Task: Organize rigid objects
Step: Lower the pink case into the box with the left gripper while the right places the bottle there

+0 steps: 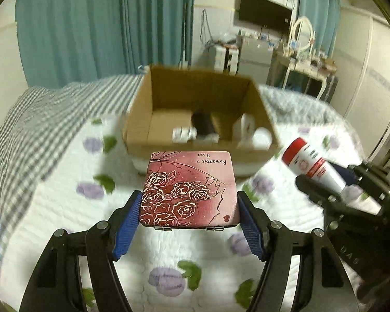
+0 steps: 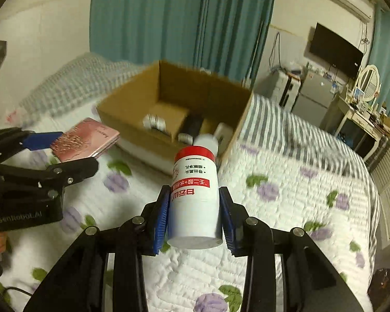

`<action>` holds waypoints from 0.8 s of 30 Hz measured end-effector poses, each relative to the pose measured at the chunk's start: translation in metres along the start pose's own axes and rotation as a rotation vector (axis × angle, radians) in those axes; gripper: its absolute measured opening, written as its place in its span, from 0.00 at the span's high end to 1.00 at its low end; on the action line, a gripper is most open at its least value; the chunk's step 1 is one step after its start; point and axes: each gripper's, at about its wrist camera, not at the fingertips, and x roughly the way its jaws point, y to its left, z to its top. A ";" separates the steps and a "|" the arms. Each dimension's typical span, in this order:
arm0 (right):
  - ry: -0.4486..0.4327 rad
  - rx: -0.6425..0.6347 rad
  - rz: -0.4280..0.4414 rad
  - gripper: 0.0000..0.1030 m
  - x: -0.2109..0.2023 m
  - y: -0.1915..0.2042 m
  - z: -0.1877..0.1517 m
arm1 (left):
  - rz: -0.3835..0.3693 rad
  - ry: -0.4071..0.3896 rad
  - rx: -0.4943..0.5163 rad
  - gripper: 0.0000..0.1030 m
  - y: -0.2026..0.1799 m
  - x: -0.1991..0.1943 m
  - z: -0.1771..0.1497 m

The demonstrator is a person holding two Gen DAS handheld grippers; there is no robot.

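My left gripper (image 1: pixel 188 209) is shut on a flat red tin (image 1: pixel 189 187) printed with roses, held level above the bed just in front of the open cardboard box (image 1: pixel 143 119). My right gripper (image 2: pixel 193 212) is shut on a white bottle (image 2: pixel 195 197) with a red band and red label, pointing toward the same box (image 2: pixel 122 114). The bottle also shows in the left wrist view (image 1: pixel 314 165), and the tin (image 2: pixel 85 140) with the left gripper (image 2: pixel 62 150) in the right wrist view. The box holds several small bottles and packets.
The box sits on a bed with a white floral quilt (image 2: pixel 286 208) and a striped blanket (image 2: pixel 286 127). Teal curtains (image 2: pixel 169 15) hang behind. A dresser with a mirror (image 2: pixel 366 88), a small fridge and a wall screen stand at the right.
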 end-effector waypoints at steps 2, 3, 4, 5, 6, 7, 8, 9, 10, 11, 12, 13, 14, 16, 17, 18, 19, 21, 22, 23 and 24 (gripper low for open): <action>-0.037 -0.017 -0.011 0.65 -0.012 -0.002 0.017 | -0.004 -0.033 0.016 0.30 -0.002 -0.011 0.019; -0.062 -0.021 -0.013 0.65 -0.016 -0.004 0.028 | 0.005 -0.052 0.032 0.30 -0.005 -0.016 0.031; -0.074 -0.025 -0.012 0.65 -0.017 -0.006 0.037 | 0.010 -0.068 0.047 0.30 -0.006 -0.020 0.042; -0.094 -0.029 -0.011 0.65 -0.020 -0.009 0.048 | 0.008 -0.081 0.054 0.30 -0.008 -0.022 0.052; -0.116 -0.030 -0.012 0.65 -0.022 -0.012 0.060 | 0.004 -0.090 0.056 0.30 -0.008 -0.022 0.062; -0.133 -0.031 -0.010 0.65 -0.021 -0.014 0.070 | -0.001 -0.094 0.056 0.30 -0.008 -0.022 0.070; -0.148 -0.030 -0.008 0.65 -0.020 -0.017 0.080 | -0.013 -0.099 0.053 0.30 -0.007 -0.019 0.082; -0.157 -0.030 -0.007 0.65 -0.019 -0.019 0.087 | -0.021 -0.102 0.047 0.30 -0.004 -0.014 0.093; -0.167 -0.031 -0.005 0.65 -0.016 -0.021 0.096 | -0.022 -0.103 0.042 0.30 -0.002 -0.011 0.100; -0.181 -0.030 -0.004 0.65 -0.011 -0.023 0.105 | -0.023 -0.103 0.035 0.30 0.001 -0.005 0.111; -0.190 -0.028 -0.005 0.65 -0.007 -0.025 0.113 | -0.024 -0.103 0.028 0.30 0.003 0.002 0.121; -0.196 -0.026 -0.007 0.65 -0.001 -0.028 0.120 | -0.023 -0.104 0.021 0.30 0.007 0.010 0.130; -0.204 -0.022 -0.010 0.65 0.007 -0.031 0.128 | -0.020 -0.106 0.019 0.30 0.010 0.019 0.140; -0.209 -0.019 -0.010 0.65 0.020 -0.035 0.139 | -0.007 -0.111 0.019 0.30 0.014 0.042 0.155; -0.213 -0.015 -0.010 0.65 0.029 -0.037 0.143 | 0.002 -0.111 0.018 0.30 0.016 0.053 0.158; -0.211 -0.009 -0.008 0.65 0.040 -0.039 0.147 | 0.012 -0.112 0.014 0.30 0.018 0.063 0.159; -0.208 -0.004 -0.007 0.65 0.047 -0.040 0.148 | 0.021 -0.110 0.015 0.30 0.019 0.074 0.159; -0.196 0.005 -0.004 0.65 0.066 -0.043 0.148 | 0.030 -0.101 0.029 0.30 0.021 0.097 0.153; -0.184 0.008 -0.001 0.65 0.079 -0.045 0.146 | 0.030 -0.092 0.034 0.30 0.021 0.107 0.149; -0.174 0.010 0.002 0.65 0.090 -0.046 0.144 | 0.020 -0.072 0.047 0.30 0.021 0.120 0.142; -0.160 0.014 0.005 0.65 0.100 -0.046 0.142 | 0.014 -0.056 0.058 0.30 0.021 0.128 0.138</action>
